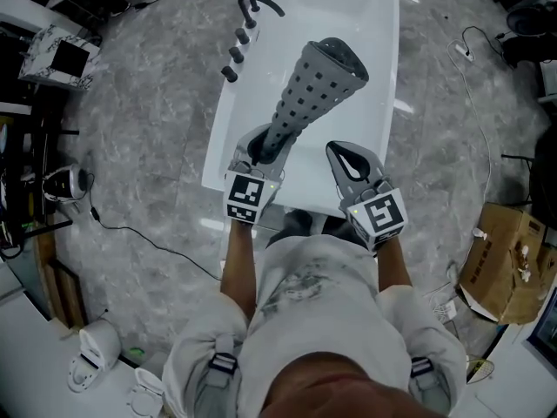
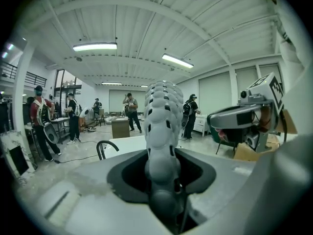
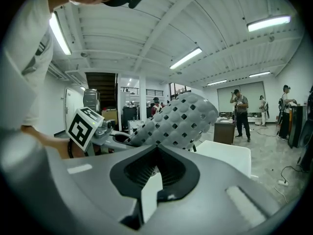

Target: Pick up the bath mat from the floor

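The bath mat (image 1: 318, 85) is grey, dotted with holes, and curled into a tube that slants up and away over a white bathtub (image 1: 222, 151). My left gripper (image 1: 261, 144) is shut on the mat's lower end. In the left gripper view the mat (image 2: 164, 106) rises straight out from between the jaws of the left gripper (image 2: 164, 155). My right gripper (image 1: 338, 151) hangs just right of the mat, apart from it, jaws shut on nothing. From the right gripper view the mat (image 3: 181, 119) shows beyond the right gripper (image 3: 156, 150), to the left.
A dark faucet (image 1: 258, 3) and knobs sit on the tub's left rim. A cardboard box (image 1: 505, 264) stands at the right, and cables (image 1: 130, 229) trail over the marbled floor. Several people (image 2: 41, 124) stand far off in the room.
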`<action>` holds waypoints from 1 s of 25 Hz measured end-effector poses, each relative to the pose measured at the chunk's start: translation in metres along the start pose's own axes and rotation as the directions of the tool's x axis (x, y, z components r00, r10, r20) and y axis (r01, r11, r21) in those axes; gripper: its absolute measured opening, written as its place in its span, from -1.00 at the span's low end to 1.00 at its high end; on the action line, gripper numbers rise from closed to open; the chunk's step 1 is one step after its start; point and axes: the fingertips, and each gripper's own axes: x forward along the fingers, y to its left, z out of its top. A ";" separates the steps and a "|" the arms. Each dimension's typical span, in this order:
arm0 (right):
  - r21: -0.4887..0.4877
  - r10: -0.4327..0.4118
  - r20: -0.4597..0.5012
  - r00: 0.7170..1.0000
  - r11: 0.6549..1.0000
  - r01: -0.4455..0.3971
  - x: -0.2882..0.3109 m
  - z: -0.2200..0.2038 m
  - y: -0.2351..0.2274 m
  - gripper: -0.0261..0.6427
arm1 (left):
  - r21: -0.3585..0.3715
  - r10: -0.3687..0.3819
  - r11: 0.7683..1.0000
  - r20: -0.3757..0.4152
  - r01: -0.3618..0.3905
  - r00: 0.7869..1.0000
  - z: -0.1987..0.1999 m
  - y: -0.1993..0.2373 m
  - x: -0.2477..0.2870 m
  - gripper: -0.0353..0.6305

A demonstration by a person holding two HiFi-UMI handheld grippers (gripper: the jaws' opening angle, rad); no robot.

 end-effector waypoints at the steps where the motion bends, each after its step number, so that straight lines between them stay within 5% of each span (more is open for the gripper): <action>1: -0.006 -0.004 0.007 1.000 1.000 0.004 -0.002 0.004 0.001 -0.92 | -0.001 -0.003 1.000 0.007 0.003 1.000 0.004 -0.001 -0.003 -0.44; 25: -0.053 -0.006 0.045 0.999 0.999 0.009 -0.032 0.041 0.020 -0.92 | -0.010 -0.112 0.994 0.087 0.113 0.990 0.042 -0.031 -0.052 -0.44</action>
